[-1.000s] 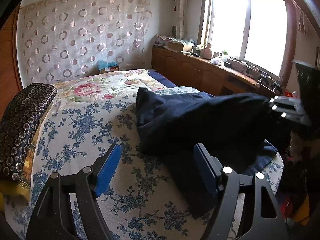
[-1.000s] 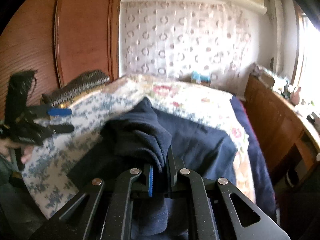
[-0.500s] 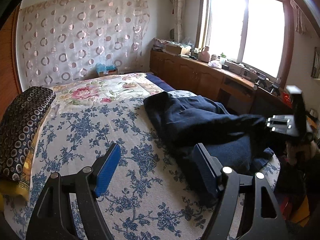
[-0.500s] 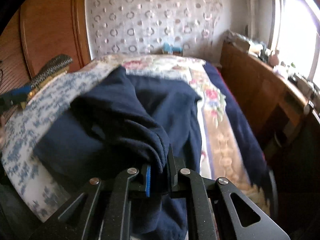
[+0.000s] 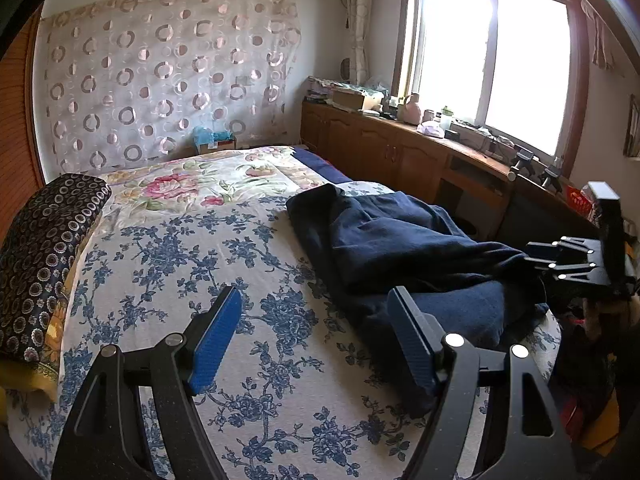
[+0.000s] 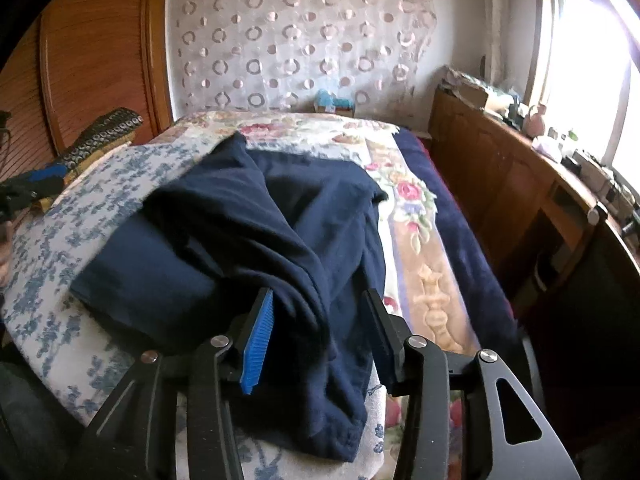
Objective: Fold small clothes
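On the floral bedspread (image 5: 168, 248) lies a navy garment (image 6: 256, 216), both grippers (image 5: 314, 338) (image 6: 320, 320) spread, released.

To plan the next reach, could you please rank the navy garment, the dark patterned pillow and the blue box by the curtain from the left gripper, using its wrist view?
From the left gripper:
1. Navy garment, right.
2. Dark patterned pillow, left.
3. Blue box, far end.

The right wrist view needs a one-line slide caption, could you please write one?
Open right tool straddling a crumpled navy blue fabric garment on the blue-floral bedsheet.
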The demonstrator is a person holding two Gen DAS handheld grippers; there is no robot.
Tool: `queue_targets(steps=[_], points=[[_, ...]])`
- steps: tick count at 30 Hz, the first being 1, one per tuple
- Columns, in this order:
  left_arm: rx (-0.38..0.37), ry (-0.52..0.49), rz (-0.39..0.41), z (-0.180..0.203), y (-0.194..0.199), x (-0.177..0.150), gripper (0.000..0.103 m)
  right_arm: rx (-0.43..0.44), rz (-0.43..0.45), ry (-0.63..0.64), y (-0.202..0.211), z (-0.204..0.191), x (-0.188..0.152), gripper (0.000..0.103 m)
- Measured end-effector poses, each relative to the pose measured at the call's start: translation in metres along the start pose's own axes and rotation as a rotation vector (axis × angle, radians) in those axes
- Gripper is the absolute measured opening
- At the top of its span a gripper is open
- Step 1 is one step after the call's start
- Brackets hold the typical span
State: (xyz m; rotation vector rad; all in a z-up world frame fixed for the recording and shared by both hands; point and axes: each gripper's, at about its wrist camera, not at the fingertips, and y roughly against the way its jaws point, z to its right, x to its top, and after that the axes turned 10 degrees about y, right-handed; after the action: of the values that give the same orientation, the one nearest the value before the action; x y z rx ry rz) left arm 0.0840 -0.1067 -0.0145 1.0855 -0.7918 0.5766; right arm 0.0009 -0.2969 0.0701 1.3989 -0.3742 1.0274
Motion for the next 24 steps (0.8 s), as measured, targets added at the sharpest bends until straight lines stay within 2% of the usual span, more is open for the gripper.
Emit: queue_targets(steps=[5, 10, 17, 24], points=[[0.000, 0.000, -0.001, 0.001, -0.001, 0.000, 0.076, 0.045, 0.054, 0.018, 0.009, -0.014, 0.006, 0.052], [0.002, -0.002, 0.001, 0.001, 0.000, 0.000, 0.076, 0.079, 0.068, 0.059, -0.001, -0.026, 0.019, 0.053], [0.007, -0.005, -0.002, -0.001, -0.004, 0.001, 0.076, 0.176, 0.049, 0.115, -0.055, -0.043, 0.058, 0.053], [0.017, -0.010, -0.016, -0.013, -0.012, 0.010, 0.076, 0.256, -0.017, 0.215, -0.099, -0.068, 0.086, 0.053]])
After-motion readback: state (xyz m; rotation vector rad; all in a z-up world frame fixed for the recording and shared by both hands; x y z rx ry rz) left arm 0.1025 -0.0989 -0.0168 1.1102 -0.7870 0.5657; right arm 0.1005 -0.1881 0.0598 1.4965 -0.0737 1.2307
